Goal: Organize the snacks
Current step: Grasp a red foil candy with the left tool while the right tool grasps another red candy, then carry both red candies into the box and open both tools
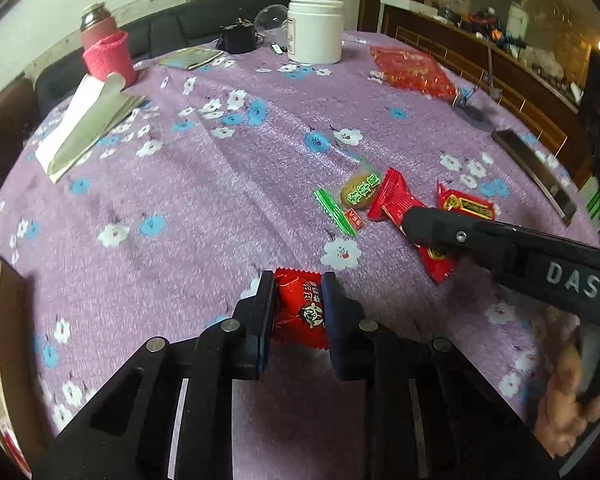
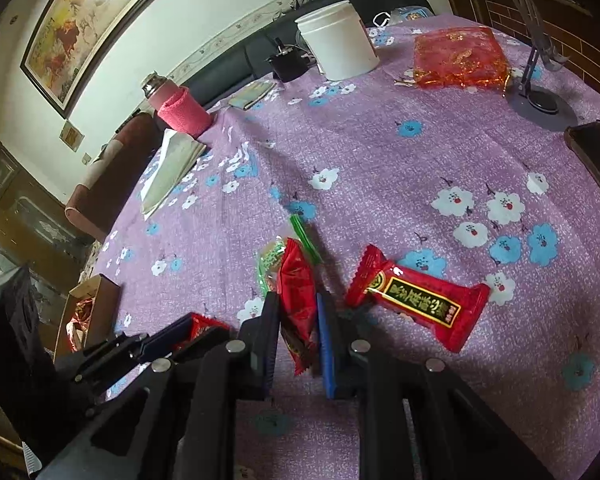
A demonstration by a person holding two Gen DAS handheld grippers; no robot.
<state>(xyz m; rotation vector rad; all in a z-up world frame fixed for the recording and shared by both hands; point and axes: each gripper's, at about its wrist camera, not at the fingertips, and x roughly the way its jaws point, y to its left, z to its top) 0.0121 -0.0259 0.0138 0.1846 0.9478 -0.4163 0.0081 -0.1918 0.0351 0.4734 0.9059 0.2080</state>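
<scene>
My left gripper (image 1: 299, 286) is shut on a small red snack packet (image 1: 300, 310) just above the purple flowered tablecloth (image 1: 204, 184). My right gripper (image 2: 298, 304) is shut on a red wrapped snack bar (image 2: 298, 296), seen in the left wrist view (image 1: 400, 204) under the right fingers (image 1: 428, 224). A green kiwi snack packet (image 1: 350, 196) lies beside it, also in the right wrist view (image 2: 272, 258). Another red bar with a gold label (image 2: 416, 300) lies to the right on the cloth, also in the left wrist view (image 1: 466, 204).
A white jar (image 1: 315, 30) and a red-gold pouch (image 1: 412, 68) stand at the back. A pink flask (image 1: 106, 46) and folded papers (image 1: 88, 120) are back left. A phone (image 1: 536, 172) and stand (image 2: 538, 92) are at right. A cardboard box (image 2: 88, 312) sits at the left edge.
</scene>
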